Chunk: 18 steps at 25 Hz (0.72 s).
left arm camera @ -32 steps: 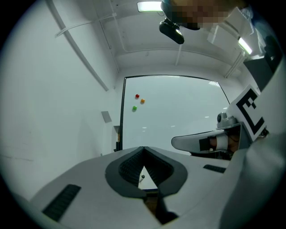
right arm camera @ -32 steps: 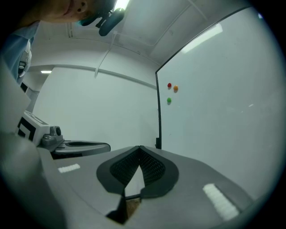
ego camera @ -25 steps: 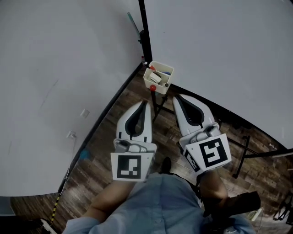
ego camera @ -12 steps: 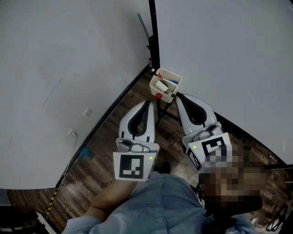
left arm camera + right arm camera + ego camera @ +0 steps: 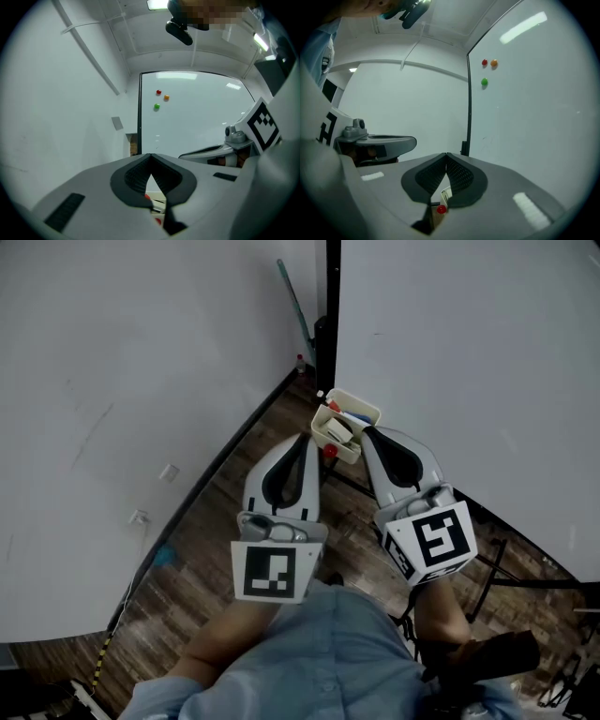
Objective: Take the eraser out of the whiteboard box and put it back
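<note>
A cream whiteboard box (image 5: 347, 420) hangs at the bottom corner of the whiteboard (image 5: 469, 343). It holds a pale eraser (image 5: 335, 430) and some markers, and a red knob (image 5: 329, 452) shows under it. In the head view my left gripper (image 5: 302, 438) is shut, its tip just left of and below the box. My right gripper (image 5: 365, 431) is also shut and empty, its tip against the box's right side. In the left gripper view my left gripper (image 5: 150, 155) has its jaws meeting above the box (image 5: 156, 205). In the right gripper view my right gripper (image 5: 446, 155) sits over a sliver of the box (image 5: 445, 194).
A white wall (image 5: 112, 381) meets the dark wood floor (image 5: 206, 549) on the left. The whiteboard's black stand legs (image 5: 494, 570) spread at the right. Red, orange and green magnets (image 5: 156, 107) stick on the board. A green-handled tool (image 5: 293, 307) leans in the corner.
Both grippers have moved forward toward the box, whose rim now lies right at their tips. Their jaws stayed shut.
</note>
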Motion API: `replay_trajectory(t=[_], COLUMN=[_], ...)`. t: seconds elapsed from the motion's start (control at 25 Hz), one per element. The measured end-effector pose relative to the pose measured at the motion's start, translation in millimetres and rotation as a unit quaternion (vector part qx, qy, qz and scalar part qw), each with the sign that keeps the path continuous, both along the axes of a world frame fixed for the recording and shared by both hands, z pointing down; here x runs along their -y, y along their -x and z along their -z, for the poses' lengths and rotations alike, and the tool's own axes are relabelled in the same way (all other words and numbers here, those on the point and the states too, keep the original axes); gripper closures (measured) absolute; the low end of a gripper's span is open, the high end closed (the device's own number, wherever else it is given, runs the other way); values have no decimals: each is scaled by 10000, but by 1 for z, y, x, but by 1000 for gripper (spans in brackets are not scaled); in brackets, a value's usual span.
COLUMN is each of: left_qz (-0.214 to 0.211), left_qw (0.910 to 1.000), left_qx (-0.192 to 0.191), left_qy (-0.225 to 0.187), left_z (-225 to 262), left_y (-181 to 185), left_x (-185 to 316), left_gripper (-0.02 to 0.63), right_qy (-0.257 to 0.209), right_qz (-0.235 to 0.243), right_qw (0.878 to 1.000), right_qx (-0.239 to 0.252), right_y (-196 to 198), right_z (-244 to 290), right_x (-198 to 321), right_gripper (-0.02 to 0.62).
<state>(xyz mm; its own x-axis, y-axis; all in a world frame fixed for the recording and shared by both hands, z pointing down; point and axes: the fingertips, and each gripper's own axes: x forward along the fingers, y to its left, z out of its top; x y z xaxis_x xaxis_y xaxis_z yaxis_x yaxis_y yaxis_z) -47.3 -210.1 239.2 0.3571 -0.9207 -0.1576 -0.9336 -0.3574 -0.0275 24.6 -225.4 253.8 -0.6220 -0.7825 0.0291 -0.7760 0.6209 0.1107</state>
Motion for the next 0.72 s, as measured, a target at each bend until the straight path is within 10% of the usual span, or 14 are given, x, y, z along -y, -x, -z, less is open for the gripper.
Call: replay_trajectory(t=[0.72], left_qz=[-223], left_qw=[9978], left_qx=[-249], left_qy=[565], left_z=[-43], left_y=[22], left_x=[86], left_gripper=[603], right_qy=[1006], right_qz=[249], right_qw=[9897], right_qx=[-984], right_y=[33], right_z=[-73], right_x=[68], right_gripper=[469])
